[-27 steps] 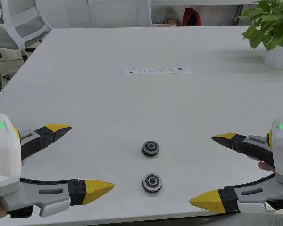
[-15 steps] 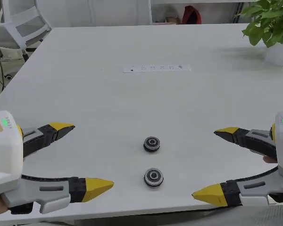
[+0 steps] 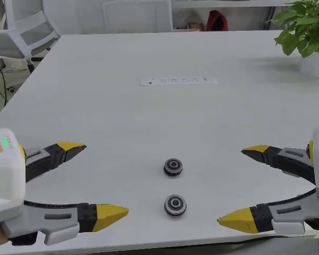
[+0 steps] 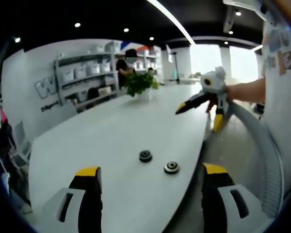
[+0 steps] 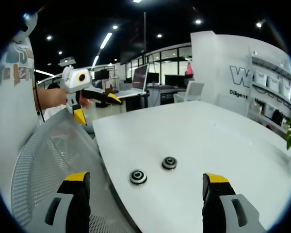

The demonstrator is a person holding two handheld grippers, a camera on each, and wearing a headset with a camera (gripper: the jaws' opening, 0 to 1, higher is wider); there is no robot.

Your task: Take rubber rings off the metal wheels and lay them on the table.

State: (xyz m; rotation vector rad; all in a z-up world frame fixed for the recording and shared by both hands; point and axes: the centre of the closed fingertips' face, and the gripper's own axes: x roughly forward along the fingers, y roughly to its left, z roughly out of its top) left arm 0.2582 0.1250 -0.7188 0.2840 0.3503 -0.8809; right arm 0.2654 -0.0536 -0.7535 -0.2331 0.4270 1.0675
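Two small metal wheels with black rubber rings lie flat on the white table [image 3: 122,117]. One wheel [image 3: 173,167] is farther from me and the other wheel [image 3: 175,205] is close to the front edge. My left gripper [image 3: 98,179] hovers open to their left, and my right gripper [image 3: 236,185] hovers open to their right. Both are well apart from the wheels and hold nothing. The left gripper view looks between its open gripper [image 4: 150,171] at the far wheel [image 4: 145,156] and the near wheel [image 4: 171,167]. The right gripper view shows the near wheel [image 5: 138,176] and the far wheel [image 5: 169,163].
A white power strip [image 3: 174,81] lies flat mid-table. A potted plant [image 3: 303,26] stands at the far right corner. A white chair [image 3: 21,32] is off the far left corner. The table's front edge [image 3: 149,248] runs just below the near wheel.
The head view has shifted slightly. Both wheels lie where they were and both grippers remain open at the sides.
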